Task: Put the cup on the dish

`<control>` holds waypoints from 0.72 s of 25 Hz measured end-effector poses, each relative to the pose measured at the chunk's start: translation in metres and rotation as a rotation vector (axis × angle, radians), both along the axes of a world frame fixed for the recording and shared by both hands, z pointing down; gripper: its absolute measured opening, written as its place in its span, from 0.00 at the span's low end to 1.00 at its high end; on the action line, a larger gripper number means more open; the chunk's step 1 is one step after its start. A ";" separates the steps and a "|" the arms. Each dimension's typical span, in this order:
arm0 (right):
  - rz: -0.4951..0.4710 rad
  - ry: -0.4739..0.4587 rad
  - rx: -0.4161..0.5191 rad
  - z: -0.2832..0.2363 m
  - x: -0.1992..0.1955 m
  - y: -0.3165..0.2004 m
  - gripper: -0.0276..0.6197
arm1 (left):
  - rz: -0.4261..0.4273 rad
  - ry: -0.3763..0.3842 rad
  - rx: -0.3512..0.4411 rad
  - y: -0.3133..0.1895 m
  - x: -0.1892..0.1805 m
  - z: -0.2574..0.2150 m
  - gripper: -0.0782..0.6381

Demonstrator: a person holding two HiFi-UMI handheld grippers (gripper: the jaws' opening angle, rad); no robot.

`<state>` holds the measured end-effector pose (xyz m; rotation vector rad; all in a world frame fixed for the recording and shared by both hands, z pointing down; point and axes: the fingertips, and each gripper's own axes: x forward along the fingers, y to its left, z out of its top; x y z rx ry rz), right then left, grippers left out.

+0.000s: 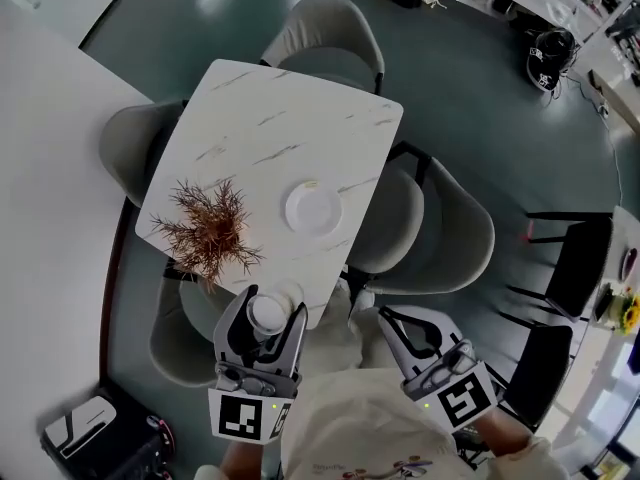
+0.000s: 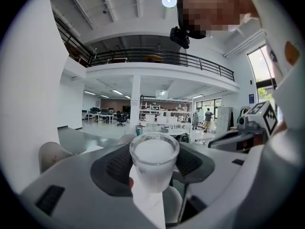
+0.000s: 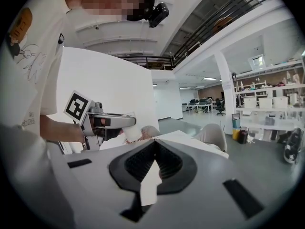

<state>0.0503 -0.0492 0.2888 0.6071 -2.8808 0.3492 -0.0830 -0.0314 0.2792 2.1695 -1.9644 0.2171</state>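
By the marbled table (image 1: 270,118), the left hand-held gripper (image 1: 268,315) clamps a frosted cup (image 2: 153,163).

txt/labels/nos: none legible | shirt print (image 1: 372,465): too small to read | cube markers (image 1: 245,418): patterns only

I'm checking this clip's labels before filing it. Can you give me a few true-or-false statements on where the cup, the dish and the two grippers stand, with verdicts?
1. The left gripper is shut on the cup. True.
2. The cup stands on the dish. False: the dish is bare, and the cup is held in the jaws near the table's near edge.
3. The right gripper holds nothing, with its jaws together. True.
4. The dried plant lies on the dish. False: it lies on the table to the left of the dish, apart from it.
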 end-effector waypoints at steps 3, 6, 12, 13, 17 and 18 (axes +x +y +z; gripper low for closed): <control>-0.012 0.020 -0.010 0.011 -0.006 -0.009 0.05 | -0.037 0.005 -0.005 -0.010 -0.009 0.014 0.49; -0.030 0.047 0.008 0.026 -0.016 -0.019 0.05 | -0.068 -0.004 -0.021 -0.021 -0.018 0.029 0.49; -0.042 0.094 0.012 0.057 -0.035 -0.034 0.05 | -0.083 0.032 -0.039 -0.042 -0.021 0.059 0.49; -0.043 0.098 0.008 0.062 -0.039 -0.037 0.05 | -0.080 0.029 -0.042 -0.044 -0.022 0.065 0.49; -0.053 0.113 -0.001 0.081 -0.052 -0.047 0.05 | -0.093 0.023 -0.057 -0.050 -0.028 0.088 0.49; -0.056 0.119 0.001 0.087 -0.054 -0.048 0.05 | -0.098 0.026 -0.066 -0.051 -0.029 0.096 0.49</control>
